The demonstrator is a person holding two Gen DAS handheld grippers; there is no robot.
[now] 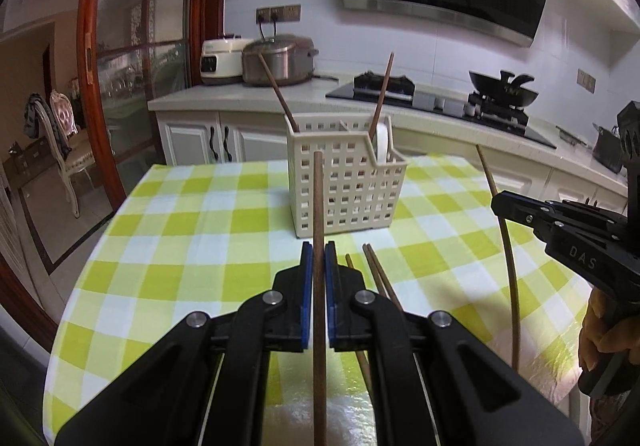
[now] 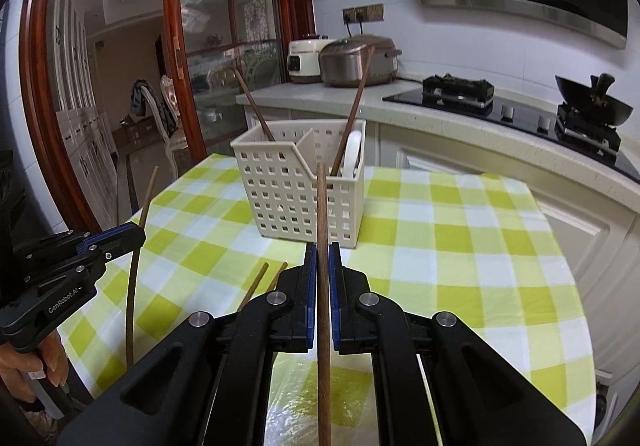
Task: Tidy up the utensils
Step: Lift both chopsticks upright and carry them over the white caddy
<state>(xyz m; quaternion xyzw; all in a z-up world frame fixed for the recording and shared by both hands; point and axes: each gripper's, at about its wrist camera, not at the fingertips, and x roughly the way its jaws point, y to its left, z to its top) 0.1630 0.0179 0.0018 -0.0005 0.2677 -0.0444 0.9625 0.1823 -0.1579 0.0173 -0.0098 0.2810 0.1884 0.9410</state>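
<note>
A cream slotted utensil basket (image 1: 344, 182) (image 2: 298, 190) stands on the green-checked table with two brown chopsticks (image 1: 382, 94) (image 2: 356, 102) and a white spoon (image 1: 382, 144) (image 2: 352, 156) in it. My left gripper (image 1: 319, 250) is shut on a brown chopstick (image 1: 319, 206) that points up in front of the basket. My right gripper (image 2: 322, 250) is shut on another brown chopstick (image 2: 322, 214), also upright near the basket. Each gripper shows in the other's view, the right one (image 1: 498, 204) and the left one (image 2: 140, 234). Two loose chopsticks (image 1: 378, 274) (image 2: 256, 284) lie on the cloth.
The table's checked cloth (image 1: 180, 230) (image 2: 460, 238) ends at rounded edges. Behind it runs a counter with rice cookers (image 1: 276, 60) (image 2: 356, 60), a gas hob (image 1: 380, 84) and a wok (image 1: 504, 88) (image 2: 592, 106). A chair (image 1: 60, 142) stands beyond the glass door at left.
</note>
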